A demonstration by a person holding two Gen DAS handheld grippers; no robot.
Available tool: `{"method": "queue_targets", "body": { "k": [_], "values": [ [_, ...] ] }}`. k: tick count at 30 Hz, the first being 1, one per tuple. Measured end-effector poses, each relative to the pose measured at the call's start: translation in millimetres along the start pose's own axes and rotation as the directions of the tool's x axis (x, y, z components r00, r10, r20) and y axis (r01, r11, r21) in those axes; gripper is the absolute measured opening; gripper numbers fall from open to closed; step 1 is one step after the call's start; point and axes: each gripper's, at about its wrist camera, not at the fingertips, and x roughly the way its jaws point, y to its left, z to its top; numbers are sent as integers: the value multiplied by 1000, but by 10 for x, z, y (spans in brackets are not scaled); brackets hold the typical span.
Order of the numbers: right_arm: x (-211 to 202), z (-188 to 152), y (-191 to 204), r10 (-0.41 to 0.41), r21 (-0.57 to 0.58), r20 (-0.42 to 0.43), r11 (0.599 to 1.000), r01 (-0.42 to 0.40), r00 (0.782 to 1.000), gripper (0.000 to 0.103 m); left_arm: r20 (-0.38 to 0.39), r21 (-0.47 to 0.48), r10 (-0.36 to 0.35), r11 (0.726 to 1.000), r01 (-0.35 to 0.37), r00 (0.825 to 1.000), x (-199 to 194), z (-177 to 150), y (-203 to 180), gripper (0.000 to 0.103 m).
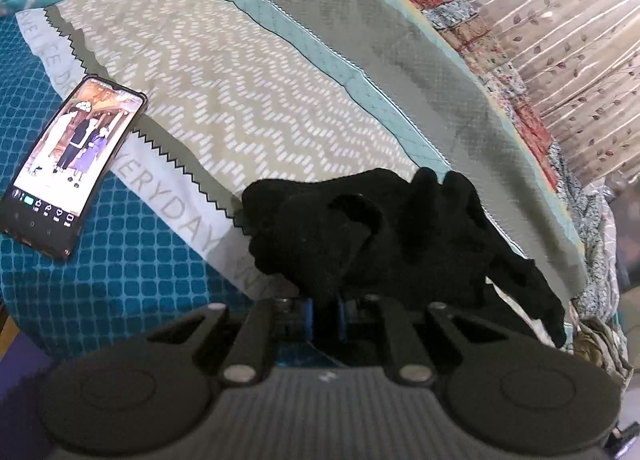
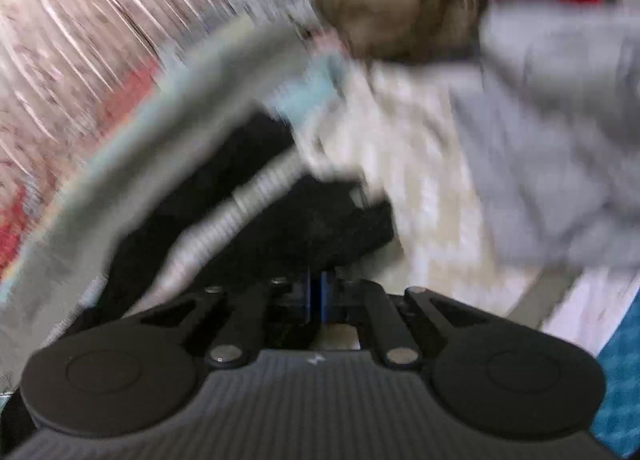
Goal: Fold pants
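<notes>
The black pants (image 1: 380, 232) hang bunched over my left gripper (image 1: 326, 310), which is shut on the fabric just above the bed. A loose end trails down to the right. In the blurred right wrist view, my right gripper (image 2: 320, 294) is shut on another black part of the pants (image 2: 320, 220), with a ribbed white band (image 2: 240, 208) running across it. The fingertips of both grippers are hidden by the cloth.
A smartphone (image 1: 76, 164) with a lit screen lies on the teal bedspread (image 1: 132, 260) at left. A grey zigzag-patterned cloth (image 1: 240, 100) covers the bed. A patchwork quilt (image 1: 500, 72) and leaf-print curtain (image 1: 560, 20) stand beyond. A grey garment (image 2: 560, 140) lies at right.
</notes>
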Motion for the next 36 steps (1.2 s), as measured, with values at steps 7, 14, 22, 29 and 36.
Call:
{"method": "queue_targets", "body": {
  "k": [7, 14, 22, 29, 36],
  "values": [
    [-915, 36, -320, -156, -70, 182, 983, 171, 971, 7, -140, 48, 16, 999, -10, 990, 249, -269, 6, 23],
    [-1069, -421, -470, -323, -140, 138, 929, 342, 936, 49, -117, 184, 64, 982, -41, 991, 129, -460, -46, 45],
    [-1248, -665, -50, -186, -185, 225, 956, 230, 956, 48, 101, 160, 32, 986, -48, 994, -249, 117, 98, 49],
    [-1075, -1037, 538, -17, -293, 57, 956, 33, 998, 48, 83, 310, 4, 950, -30, 997, 600, 886, -567, 51],
    [-959, -1408, 890, 12, -408, -77, 912, -42, 997, 48, -143, 201, -58, 976, 87, 988, 1621, 963, -725, 54]
  ]
}}
